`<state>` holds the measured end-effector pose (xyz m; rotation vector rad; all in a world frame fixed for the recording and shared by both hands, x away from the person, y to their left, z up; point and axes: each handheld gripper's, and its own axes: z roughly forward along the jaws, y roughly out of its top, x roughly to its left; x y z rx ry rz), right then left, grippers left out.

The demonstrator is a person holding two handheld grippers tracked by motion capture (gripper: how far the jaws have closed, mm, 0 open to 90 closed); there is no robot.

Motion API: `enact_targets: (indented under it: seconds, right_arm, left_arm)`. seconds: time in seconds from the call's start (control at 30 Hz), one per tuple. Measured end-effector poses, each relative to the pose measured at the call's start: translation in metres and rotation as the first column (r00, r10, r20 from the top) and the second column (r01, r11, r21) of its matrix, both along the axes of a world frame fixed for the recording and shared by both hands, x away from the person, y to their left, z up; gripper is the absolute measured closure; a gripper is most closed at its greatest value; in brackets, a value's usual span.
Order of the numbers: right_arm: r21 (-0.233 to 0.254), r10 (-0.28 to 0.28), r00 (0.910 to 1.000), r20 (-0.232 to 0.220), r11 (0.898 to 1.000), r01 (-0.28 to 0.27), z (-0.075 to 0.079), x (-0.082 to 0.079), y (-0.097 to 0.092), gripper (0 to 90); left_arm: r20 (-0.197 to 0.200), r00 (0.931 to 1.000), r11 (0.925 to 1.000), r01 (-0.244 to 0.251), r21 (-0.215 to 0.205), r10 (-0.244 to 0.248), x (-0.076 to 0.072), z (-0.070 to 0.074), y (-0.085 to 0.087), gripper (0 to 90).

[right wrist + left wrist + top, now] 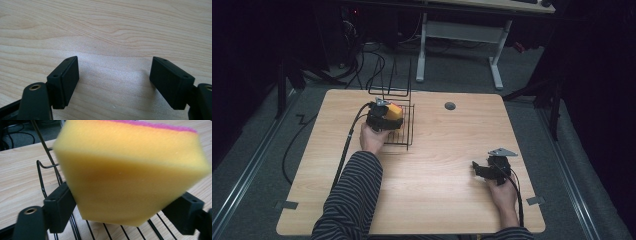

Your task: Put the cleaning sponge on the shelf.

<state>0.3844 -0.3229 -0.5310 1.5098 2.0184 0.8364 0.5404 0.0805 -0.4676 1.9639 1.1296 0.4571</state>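
Left gripper (384,116) is positioned over the black wire rack (399,131), which stands on the far-left part of the light wood-grain bench (442,165). In the left gripper view, a thick yellow foam sponge with a pink scouring layer on its upper face (130,175) sits between the two black jaws, tilted, one corner pointing down toward the rack's wire floor (120,230). The sponge's lower flanks lie against both jaw pads; the foam shows no marked squeezing there, so the hold appears loose and whether the pads press cannot be told with certainty. An upright wire of the rack (47,157) rises just beside the sponge. In the high view the sponge (393,110) appears as a yellow-orange block at the gripper's front, above the rack's interior.

Right gripper (489,170) rests low at the near-right part of the bench, well apart from rack and sponge, held by the person's right hand (504,192). In the right gripper view its jaws stand wide apart with bare bench surface (112,37) between them; nothing is held.
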Motion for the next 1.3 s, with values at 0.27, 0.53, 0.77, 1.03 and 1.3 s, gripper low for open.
enact_targets:
  seconds: [0.27, 0.53, 0.77, 1.03, 1.3]
  right_arm:
    - [-0.001, 0.001, 1.0000, 0.000, 1.000, -0.001, 0.000, 0.000, 0.000, 23.7]
    - [0.000, 0.002, 1.0000, 0.000, 1.000, -0.002, 0.000, 0.000, 0.000, 23.7]
    - [0.000, 0.002, 1.0000, -0.001, 1.000, -0.002, 0.000, 0.000, 0.000, 23.7]
    - [-0.002, 0.004, 1.0000, 0.001, 1.000, -0.004, 0.000, 0.000, 0.000, 23.7]
    - [-0.001, 0.003, 1.0000, 0.000, 1.000, -0.003, 0.000, 0.000, 0.000, 23.7]
  left_arm:
    - [-0.017, 0.9998, 0.9999, -0.008, -0.013, 0.008, 0.001, -0.001, 0.002, 3.4]
    - [-0.030, 0.9989, 0.9992, 0.035, -0.022, -0.035, -0.003, 0.002, 0.004, 0.0]
    - [-0.037, 0.9976, 0.9981, 0.058, -0.020, -0.059, -0.010, 0.006, 0.011, 0.0]
    - [-0.033, 0.9967, 0.9972, 0.074, -0.013, -0.074, -0.024, 0.010, 0.023, 0.0]
    - [-0.011, 0.9982, 0.9978, 0.058, -0.031, -0.058, -0.037, 0.014, 0.029, 0.0]
